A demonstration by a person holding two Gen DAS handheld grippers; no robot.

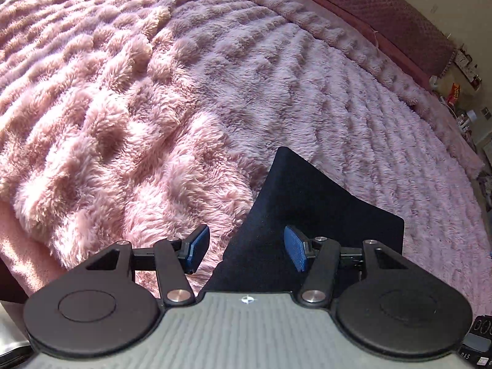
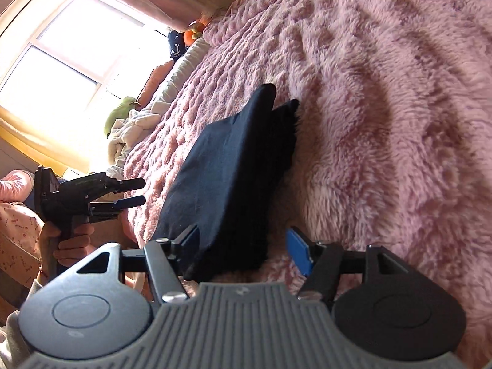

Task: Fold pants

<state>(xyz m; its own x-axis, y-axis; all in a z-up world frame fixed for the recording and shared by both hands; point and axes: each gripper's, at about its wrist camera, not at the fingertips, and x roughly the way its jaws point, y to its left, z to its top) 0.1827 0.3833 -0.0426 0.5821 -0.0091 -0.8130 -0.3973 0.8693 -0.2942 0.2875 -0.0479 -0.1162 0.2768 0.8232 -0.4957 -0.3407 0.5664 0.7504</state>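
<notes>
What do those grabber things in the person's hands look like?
Both are black with blue ribbed pads on their fingers. The left gripper and right gripper each have two round black discs, silver bolts and a grey ridged body. The person's sleeve is pink with small flowers.

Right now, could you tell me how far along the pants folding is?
The dark pants already lie as a compact folded bundle on the pink blanket. Nothing is in hand: left gripper and right gripper are open. At most, a final tidy remains.
</notes>
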